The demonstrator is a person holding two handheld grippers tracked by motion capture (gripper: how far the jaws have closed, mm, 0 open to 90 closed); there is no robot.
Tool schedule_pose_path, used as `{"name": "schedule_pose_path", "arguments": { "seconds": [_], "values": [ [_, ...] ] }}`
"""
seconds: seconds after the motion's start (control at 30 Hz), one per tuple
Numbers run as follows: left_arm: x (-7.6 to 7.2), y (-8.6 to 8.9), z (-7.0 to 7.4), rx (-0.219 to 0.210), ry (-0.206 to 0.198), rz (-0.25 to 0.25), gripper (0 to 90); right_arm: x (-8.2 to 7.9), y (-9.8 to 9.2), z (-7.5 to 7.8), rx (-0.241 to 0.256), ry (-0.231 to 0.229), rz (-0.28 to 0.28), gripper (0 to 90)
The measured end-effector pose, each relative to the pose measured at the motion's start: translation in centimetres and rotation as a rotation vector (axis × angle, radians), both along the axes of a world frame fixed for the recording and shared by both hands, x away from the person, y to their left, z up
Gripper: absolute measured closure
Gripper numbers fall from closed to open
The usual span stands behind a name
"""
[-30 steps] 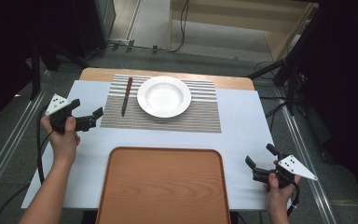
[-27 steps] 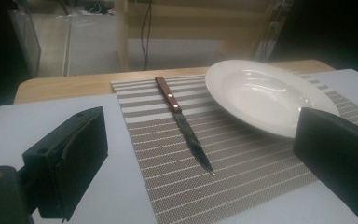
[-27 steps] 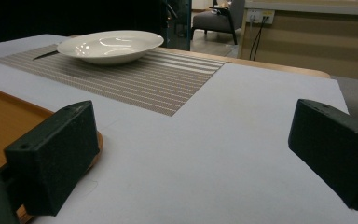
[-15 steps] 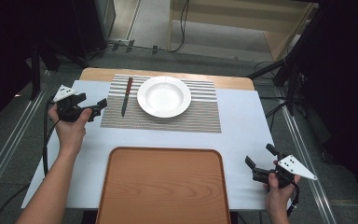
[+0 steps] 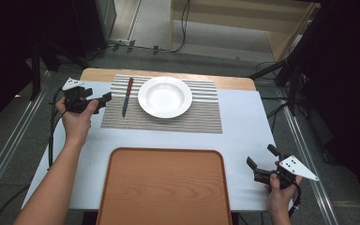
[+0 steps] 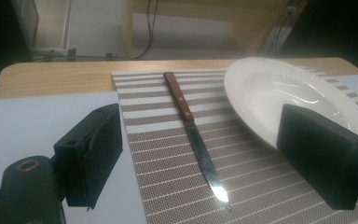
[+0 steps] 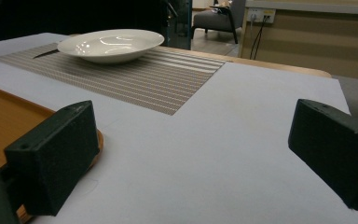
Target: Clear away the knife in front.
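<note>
The high view shows a table point(image 5: 243, 136) with a white cover and a wooden strip along its far edge. A striped mat point(image 5: 201, 115) lies on the far half of the table. A white plate point(image 5: 164, 96) sits on the mat, a little left of the mat's middle. A knife point(image 5: 127, 96) with a brown wood handle lies on the mat just beside the plate, on the plate's left. Its handle points to the far edge and its blade points to the near edge. The knife and the plate do not touch. A big brown tray point(image 5: 164, 187) rests at the near edge of the table, in the middle, with nothing in it.

The left gripper point(image 5: 102, 99) is held over the left edge of the table, just beside the left edge of the mat and near the knife. Its jaws are spread wide apart and hold nothing. In the left gripper view the knife point(image 6: 193, 135) lies on the mat point(image 6: 256, 182) between the two jaws, farther off, and the plate point(image 6: 284, 93) is behind the right jaw.

The right gripper point(image 5: 258, 161) is held at the near right corner of the table, just right of the tray. Its jaws are spread wide apart too, with nothing in them. In the right gripper view the white table point(image 7: 223, 140) lies between the jaws, the tray point(image 7: 4, 116) is by the left jaw, and the plate point(image 7: 110, 44) sits far off on the mat point(image 7: 140, 77).
</note>
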State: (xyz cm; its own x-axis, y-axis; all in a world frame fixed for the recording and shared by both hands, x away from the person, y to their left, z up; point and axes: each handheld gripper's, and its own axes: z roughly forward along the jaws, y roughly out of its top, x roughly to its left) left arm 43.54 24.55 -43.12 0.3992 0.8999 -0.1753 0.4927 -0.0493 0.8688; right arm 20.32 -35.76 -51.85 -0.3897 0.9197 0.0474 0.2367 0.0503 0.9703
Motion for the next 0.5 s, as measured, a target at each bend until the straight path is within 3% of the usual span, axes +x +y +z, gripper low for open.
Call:
{"name": "schedule_pose_path", "arguments": {
  "seconds": [0.37,0.5],
  "values": [
    [2.5,-1.1,-0.1,0.013,0.043,0.016,21.9,0.0,0.0,0.0,0.0,0.0,0.001,0.5],
    [3.8,-1.5,-0.3,0.008,0.078,0.035,24.1,0.0,0.0,0.0,0.001,0.0,0.002,0.5]
  ]
}}
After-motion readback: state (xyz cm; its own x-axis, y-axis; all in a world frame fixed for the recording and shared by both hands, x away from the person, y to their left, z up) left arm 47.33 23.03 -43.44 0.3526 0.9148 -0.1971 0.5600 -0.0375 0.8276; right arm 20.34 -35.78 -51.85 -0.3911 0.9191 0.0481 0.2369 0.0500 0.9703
